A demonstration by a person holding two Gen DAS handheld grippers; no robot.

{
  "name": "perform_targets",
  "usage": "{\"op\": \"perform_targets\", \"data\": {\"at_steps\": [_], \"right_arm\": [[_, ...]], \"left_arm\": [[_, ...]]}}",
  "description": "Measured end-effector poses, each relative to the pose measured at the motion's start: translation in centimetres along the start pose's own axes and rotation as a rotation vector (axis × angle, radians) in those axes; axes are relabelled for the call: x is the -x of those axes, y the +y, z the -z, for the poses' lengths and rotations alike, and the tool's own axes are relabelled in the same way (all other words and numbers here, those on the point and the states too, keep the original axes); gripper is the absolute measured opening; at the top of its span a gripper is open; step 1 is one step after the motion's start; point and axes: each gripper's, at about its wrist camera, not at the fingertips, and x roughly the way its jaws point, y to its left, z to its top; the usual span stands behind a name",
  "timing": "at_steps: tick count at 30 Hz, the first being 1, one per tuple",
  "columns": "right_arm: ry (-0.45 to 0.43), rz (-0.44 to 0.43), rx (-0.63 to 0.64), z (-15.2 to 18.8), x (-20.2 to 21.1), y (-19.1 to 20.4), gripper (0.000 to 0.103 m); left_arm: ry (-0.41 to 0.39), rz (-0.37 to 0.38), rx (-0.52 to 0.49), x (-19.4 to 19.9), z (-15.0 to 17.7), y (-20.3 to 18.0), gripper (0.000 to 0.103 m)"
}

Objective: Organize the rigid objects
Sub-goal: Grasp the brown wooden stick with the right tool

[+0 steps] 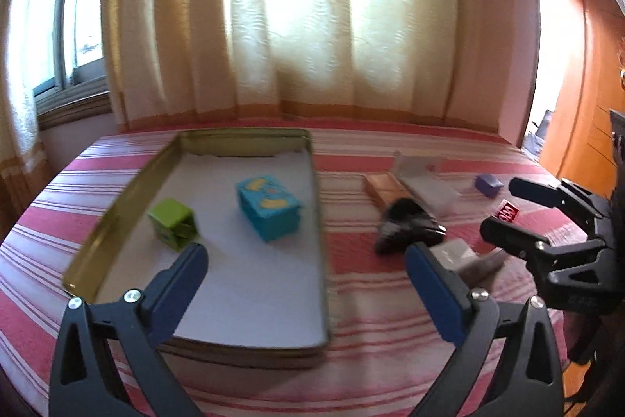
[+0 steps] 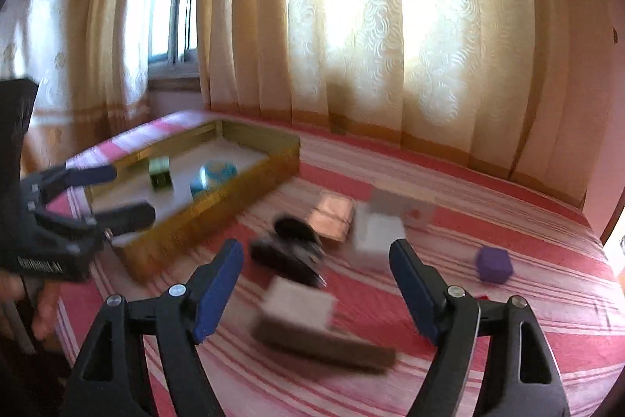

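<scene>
Jaws on both grippers stand spread wide, nothing between them. Left gripper hangs over the near end of the gold tray; right gripper hangs over the loose pile on the striped bed.

Largest to smallest:
- Gold tray, long and shallow, its long axis running away from the left gripper. It holds 2 items already: blue box and green cube, apart from each other, both on the white liner.
- Brown bar with a pale block on top, blurred, lying directly between and just ahead of the right jaws. Its long axis runs across the right wrist view, lower right to upper left, roughly crosswise to the fingers. Can't tell if bar and block are 1 piece.
- White box, copper-coloured box and a black object, clustered just beyond, touching or nearly so; blur hides the edges.
- Purple cube, off to the right, well apart from the cluster.
- Small red piece, seen only in the left wrist view, just beside the right gripper's fingers.

Judgement: the pale block and bar look like the next pick. Right gripper is far nearer; tray lies to its left, so the carry goes leftward. Jaws probably need a turn to close across the bar's short side.
</scene>
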Motion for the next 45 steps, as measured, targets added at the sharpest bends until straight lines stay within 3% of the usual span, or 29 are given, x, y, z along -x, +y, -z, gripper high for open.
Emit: {"op": "perform_targets", "data": {"at_steps": [4, 8, 11, 18, 20, 23, 27, 29, 40, 45], "right_arm": [[0.030, -0.017, 0.052, 1.5, 0.5, -1.5, 0.079], [0.081, -0.105, 0.063, 1.9, -0.1, -2.3, 0.079], [0.141, -0.102, 0.076, 2.2, -1.1, -2.2, 0.079], [0.280, -0.213, 0.094, 3.1, -3.3, -1.5, 0.076], [0.308, -0.212, 0.101, 3.3, -3.7, -1.5, 0.057], [0.348, -0.219, 0.093, 3.7, -4.1, -1.8, 0.039], [0.345, -0.237, 0.099, 4.0, -3.7, -2.0, 0.028], [0.345, -0.247, 0.111, 4.1, -3.5, -1.7, 0.017], [0.271, -0.230, 0.113, 4.0, -1.4, -1.0, 0.017], [0.224, -0.275, 0.064, 3.5, -0.2, -1.7, 0.017]], "left_arm": [[0.013, -0.002, -0.032, -0.3, 0.4, -1.7, 0.102], [0.037, -0.005, -0.030, -0.8, 0.5, -2.2, 0.102], [0.039, -0.010, -0.041, -0.9, 0.6, -2.5, 0.102], [0.061, -0.008, -0.051, -1.5, 0.9, -2.7, 0.102], [0.069, -0.004, -0.045, -1.7, 0.9, -2.6, 0.102], [0.071, 0.005, -0.044, -1.9, 0.7, -2.7, 0.102], [0.069, 0.012, -0.059, -2.0, 0.5, -3.4, 0.102], [0.072, 0.015, -0.066, -2.1, 0.4, -3.7, 0.102], [0.088, 0.028, -0.090, -2.7, -0.1, -5.0, 0.102], [0.101, 0.040, -0.090, -3.2, -0.1, -5.6, 0.102]]}}
